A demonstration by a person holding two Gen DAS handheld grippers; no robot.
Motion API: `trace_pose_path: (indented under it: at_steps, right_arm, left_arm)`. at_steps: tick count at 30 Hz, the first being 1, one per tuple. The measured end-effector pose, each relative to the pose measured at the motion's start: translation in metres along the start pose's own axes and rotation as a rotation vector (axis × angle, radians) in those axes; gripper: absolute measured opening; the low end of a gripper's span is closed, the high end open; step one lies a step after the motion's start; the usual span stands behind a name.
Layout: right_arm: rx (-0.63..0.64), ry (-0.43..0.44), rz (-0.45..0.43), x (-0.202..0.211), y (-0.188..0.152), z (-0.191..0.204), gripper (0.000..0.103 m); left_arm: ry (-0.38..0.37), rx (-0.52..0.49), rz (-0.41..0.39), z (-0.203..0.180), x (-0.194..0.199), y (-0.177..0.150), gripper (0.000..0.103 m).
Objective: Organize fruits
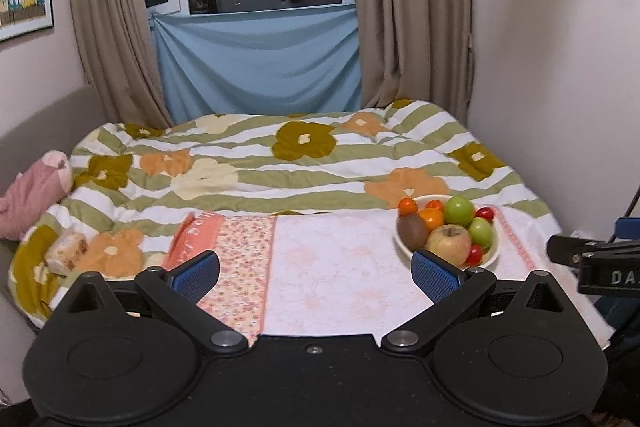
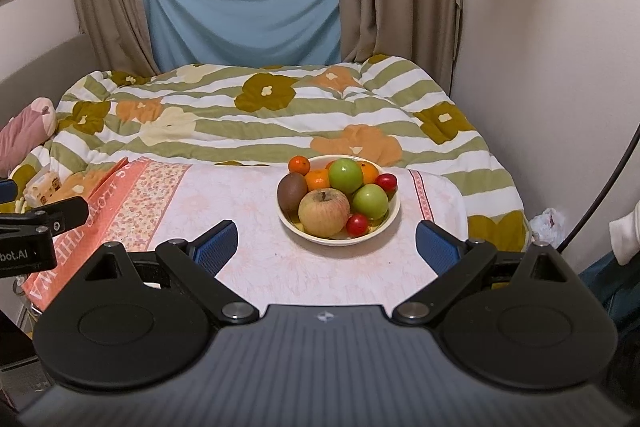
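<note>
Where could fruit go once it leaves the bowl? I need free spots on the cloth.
The pale cloth is bare between the bowl and the floral orange strip, and in front of the bowl toward the right claw. The bowl itself is crowded.

On the black body of the right hand-held gripper point(image 1: 600, 273), at the right edge of the left wrist view, white letters "DA" can be read; the rest is cut by the frame. On the left hand-held gripper point(image 2: 28, 253), at the left edge of the right wrist view, stands "bot.AI". The orange border of the cloth point(image 2: 100, 223) carries white capital letters, seen upside down; roughly "THE" can be read, the rest not surely.
</note>
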State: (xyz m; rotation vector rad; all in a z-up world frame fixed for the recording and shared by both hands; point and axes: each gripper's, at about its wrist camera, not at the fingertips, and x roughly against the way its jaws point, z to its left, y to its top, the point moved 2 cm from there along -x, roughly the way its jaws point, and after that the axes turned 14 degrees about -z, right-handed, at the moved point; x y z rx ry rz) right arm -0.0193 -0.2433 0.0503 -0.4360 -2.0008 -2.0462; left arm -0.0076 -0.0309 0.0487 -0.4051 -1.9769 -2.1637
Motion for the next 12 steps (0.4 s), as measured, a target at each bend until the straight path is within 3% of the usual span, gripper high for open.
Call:
trace_pose_path:
  at_steps: [12]
  right_arm:
    - [-0.015,0.005,0.013,-0.0035,-0.0034,-0.0058,0.103]
  left_arm:
    - [0.005,-0.003,-0.002,-0.0020,-0.0041,-0.0061,0.103]
